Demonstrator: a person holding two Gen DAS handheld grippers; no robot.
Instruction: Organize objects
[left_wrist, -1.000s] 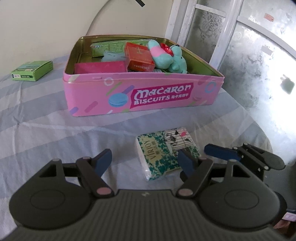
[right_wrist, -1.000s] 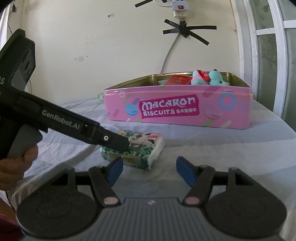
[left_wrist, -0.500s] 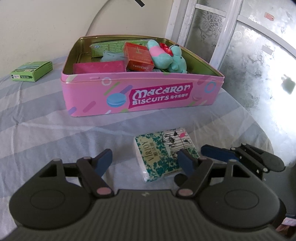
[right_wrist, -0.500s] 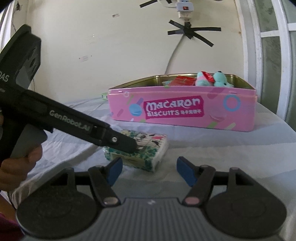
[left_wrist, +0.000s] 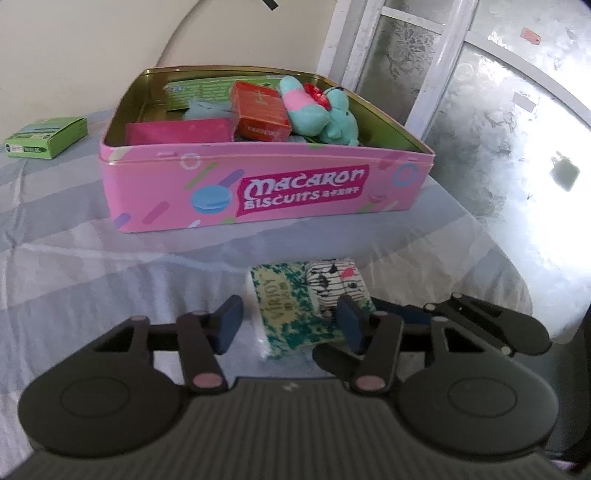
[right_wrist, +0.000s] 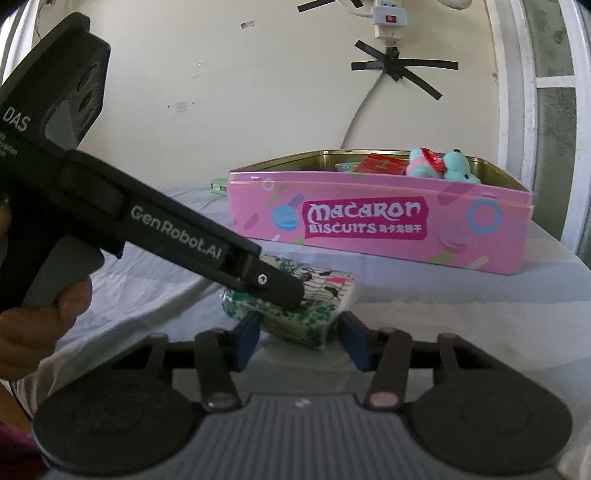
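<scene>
Left wrist | both grippers, left gripper (left_wrist: 288, 325) and right gripper (right_wrist: 297, 341), jaws just closing astride tissue pack (left_wrist: 306, 306), pads not yet pressing | risk: rival pinches tear wrapper

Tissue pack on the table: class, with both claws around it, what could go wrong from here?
1. The left claw and right claw have both just been closing with the tissue pack between their jaws. Working so close together, they may bump or tug against each other.
2. The pack looks soft, so an edge grip may crush it or slip.
3. The pink tin is already crowded with boxes and a plush toy, so the pack may perch on top.
</scene>
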